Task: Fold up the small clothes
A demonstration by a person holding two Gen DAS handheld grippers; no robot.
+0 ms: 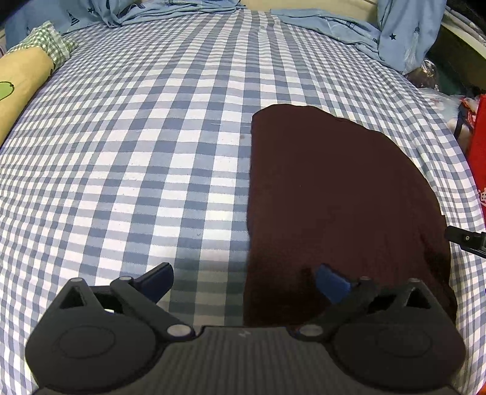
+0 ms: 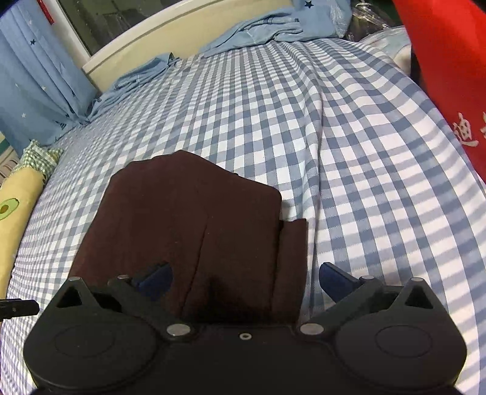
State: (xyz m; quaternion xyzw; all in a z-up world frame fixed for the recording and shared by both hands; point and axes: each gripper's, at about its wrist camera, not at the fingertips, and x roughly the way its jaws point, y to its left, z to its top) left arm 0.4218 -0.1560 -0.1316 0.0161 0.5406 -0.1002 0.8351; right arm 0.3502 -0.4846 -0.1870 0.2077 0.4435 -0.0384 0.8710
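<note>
**Dark garment partly folded, both claws released above it**

The dark brown garment [image 2: 188, 231] lies flat on the checked bed [image 1: 121, 136], toward the bed's near edge. It already looks folded lengthwise, with a narrower layer showing along its right side in the right wrist view. The left claw [image 1: 244, 284] hangs spread wide over the garment's left edge, holding nothing; the right claw [image 2: 246, 281] is likewise spread, empty, over the near end of the cloth.

By my reading, one fold is done and the next is pending. That move calls for each claw to pinch a near corner and carry it toward the far end.

Around it: crumpled light blue cloth [image 1: 170, 12] along the bed's far edge, a yellow bolster [image 1: 21, 76] at the left edge, a red bag [image 2: 449, 70] at the right. None lies across the garment.
</note>
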